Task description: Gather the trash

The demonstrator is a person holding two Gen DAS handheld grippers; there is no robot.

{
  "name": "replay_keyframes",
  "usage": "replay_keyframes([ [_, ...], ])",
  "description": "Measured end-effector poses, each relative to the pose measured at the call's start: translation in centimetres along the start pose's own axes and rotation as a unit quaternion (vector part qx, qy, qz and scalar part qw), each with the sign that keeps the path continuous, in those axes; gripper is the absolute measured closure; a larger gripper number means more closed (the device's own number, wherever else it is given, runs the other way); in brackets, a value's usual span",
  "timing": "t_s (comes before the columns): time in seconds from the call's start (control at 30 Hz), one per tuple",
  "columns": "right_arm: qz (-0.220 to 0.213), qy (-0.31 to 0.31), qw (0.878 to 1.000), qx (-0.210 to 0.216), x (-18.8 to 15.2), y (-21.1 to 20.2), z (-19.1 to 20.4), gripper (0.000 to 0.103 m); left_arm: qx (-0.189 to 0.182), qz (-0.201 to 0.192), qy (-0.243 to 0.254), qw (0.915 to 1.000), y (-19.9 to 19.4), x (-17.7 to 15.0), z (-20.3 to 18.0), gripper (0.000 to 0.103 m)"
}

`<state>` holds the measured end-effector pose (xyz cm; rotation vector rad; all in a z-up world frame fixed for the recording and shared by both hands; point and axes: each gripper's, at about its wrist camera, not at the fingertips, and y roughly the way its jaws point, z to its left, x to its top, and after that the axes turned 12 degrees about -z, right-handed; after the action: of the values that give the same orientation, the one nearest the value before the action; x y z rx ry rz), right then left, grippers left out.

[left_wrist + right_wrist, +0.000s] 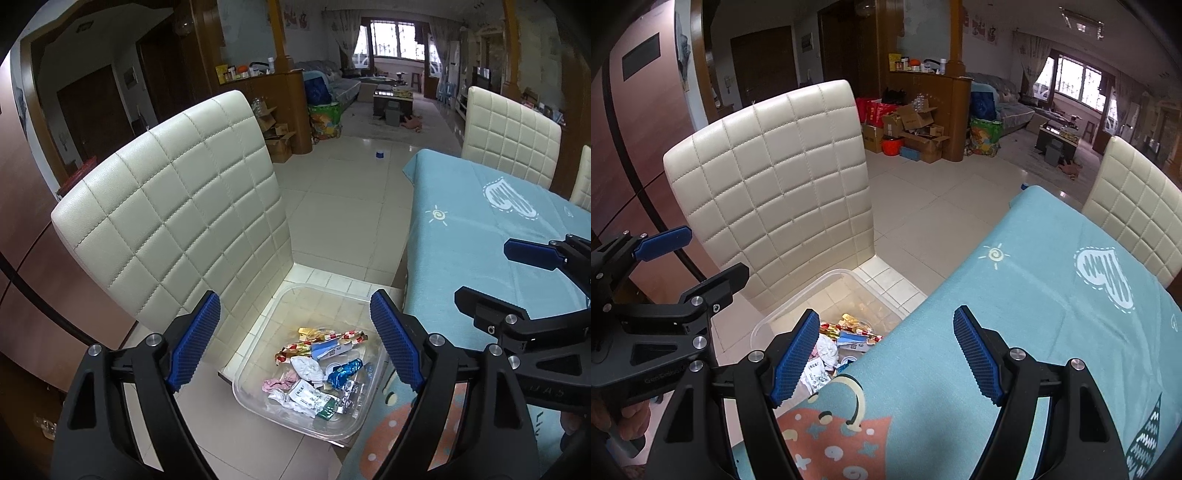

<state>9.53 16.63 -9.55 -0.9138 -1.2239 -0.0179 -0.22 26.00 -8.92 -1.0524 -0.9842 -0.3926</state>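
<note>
A clear plastic bin (364,417) sits on the seat of a cream quilted chair (177,221), beside the table's edge. It holds trash (321,369): several foil wrappers, crumpled paper and small packets. My left gripper (295,314) hangs open above the bin with nothing between its blue pads. In the right wrist view the bin (798,291) and trash (831,347) lie partly hidden behind the table edge. My right gripper (886,321) is open and empty over the teal tablecloth (1034,295). Each gripper shows in the other's view, the right (517,273) and the left (698,258).
The teal-clothed table (480,221) runs along the right. A second cream chair (509,129) stands at its far side. Tiled floor stretches beyond, with cardboard boxes (916,125) by a wooden counter, and a sofa and low table further back. A brown wall is on the left.
</note>
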Motion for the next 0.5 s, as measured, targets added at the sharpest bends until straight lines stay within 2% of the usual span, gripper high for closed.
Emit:
replay_keyframes([
  [0.27, -0.015, 0.022, 0.999, -0.035, -0.7, -3.7, -1.4, 0.030, -0.007, -0.014, 0.009, 0.9998, -2.4, 0.4, -1.8, 0.014],
  [0.5, -0.021, 0.039, 0.995, -0.086, -1.3, -7.2, -3.0, 0.030, -0.020, -0.022, 0.004, 0.9996, -4.8, 1.2, -3.6, 0.011],
])
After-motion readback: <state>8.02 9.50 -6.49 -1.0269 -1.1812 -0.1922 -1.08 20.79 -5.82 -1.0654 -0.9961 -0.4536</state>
